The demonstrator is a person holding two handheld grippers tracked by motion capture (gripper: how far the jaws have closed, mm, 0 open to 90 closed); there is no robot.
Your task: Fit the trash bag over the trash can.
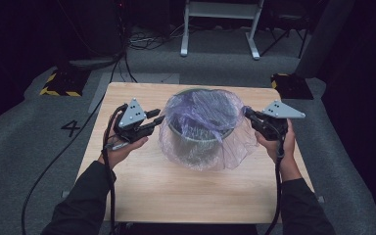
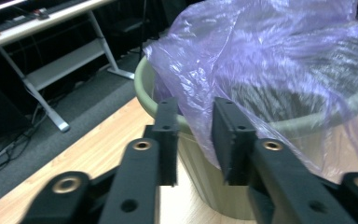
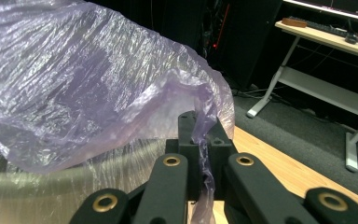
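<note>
A green bin (image 1: 196, 147) stands mid-table on the wooden table (image 1: 176, 196), lined with a thin purple plastic bag (image 1: 205, 110) that spills over its rim. My left gripper (image 1: 156, 116) sits at the bin's left side. In the left gripper view its jaws (image 2: 196, 135) stand apart, and the bag (image 2: 261, 56) hangs over the bin's rim (image 2: 142, 88) in the gap without the pads pressing it. My right gripper (image 1: 247, 111) is at the bin's right rim. In the right gripper view it (image 3: 200, 135) is shut on a twisted fold of the bag (image 3: 74, 84), pulled taut.
A white-legged desk (image 1: 220, 10) stands beyond the table's far edge on grey carpet. A yellow-and-black striped block (image 1: 61, 83) lies at the back left and a dark block (image 1: 291, 85) at the back right. Cables trail from both grippers off the near edge.
</note>
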